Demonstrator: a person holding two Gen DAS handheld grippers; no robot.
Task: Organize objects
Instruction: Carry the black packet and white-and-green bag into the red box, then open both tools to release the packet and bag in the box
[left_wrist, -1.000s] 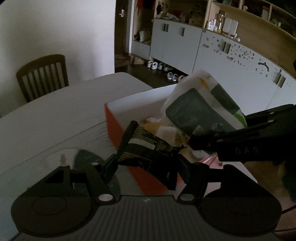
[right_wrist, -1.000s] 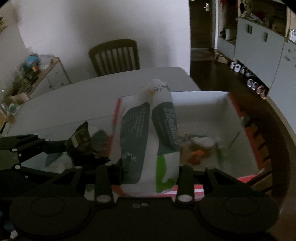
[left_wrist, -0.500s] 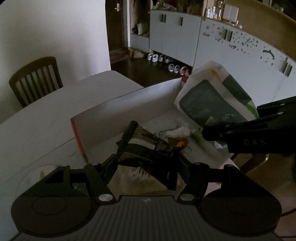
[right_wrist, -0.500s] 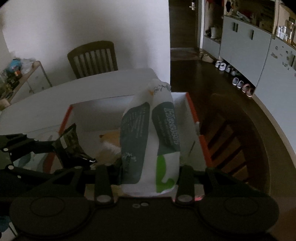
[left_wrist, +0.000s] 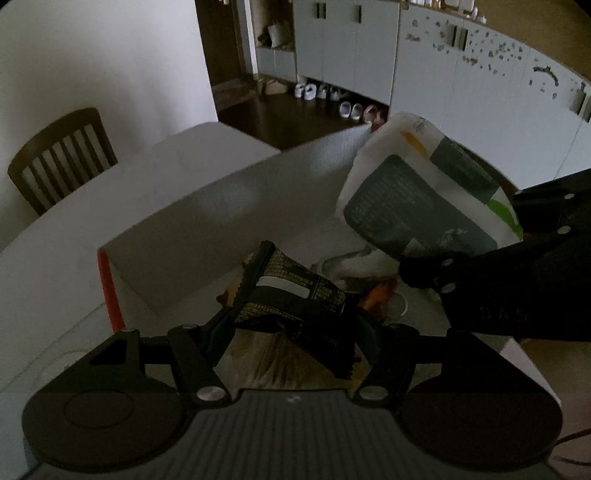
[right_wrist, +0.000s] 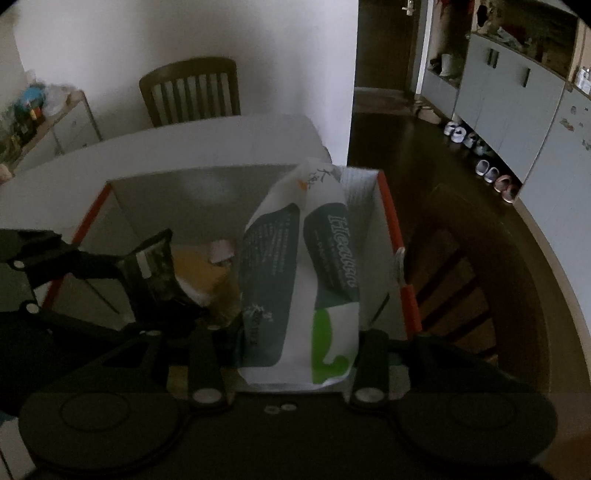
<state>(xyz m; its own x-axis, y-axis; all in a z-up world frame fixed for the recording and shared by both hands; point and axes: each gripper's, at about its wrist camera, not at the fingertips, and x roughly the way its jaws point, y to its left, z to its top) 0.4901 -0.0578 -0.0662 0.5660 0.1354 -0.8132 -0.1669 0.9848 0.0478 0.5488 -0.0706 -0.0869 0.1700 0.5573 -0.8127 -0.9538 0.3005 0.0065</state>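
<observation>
Hanging over a white cardboard box (right_wrist: 236, 192) with orange-red edges, both grippers carry packets above its open inside. The left gripper (left_wrist: 295, 325) has its jaws clamped on a dark snack packet (left_wrist: 291, 299) printed with small gold lettering, which sticks up and away between the fingers over the near left part of the box. The right gripper (right_wrist: 295, 354) holds a white pouch (right_wrist: 299, 280) with dark green panels and a bright green patch, its jaws pressed on the pouch's lower end; those jaws have just been easing wider, yet the pouch sits between them, upright and leaning toward the box's right wall. Loose wrappers, orange and pale, lie on the box floor (left_wrist: 373, 291) beneath both packets. The box rests on a white table (right_wrist: 229, 136), with a wooden slatted chair (right_wrist: 190, 90) at its far side against the wall.
</observation>
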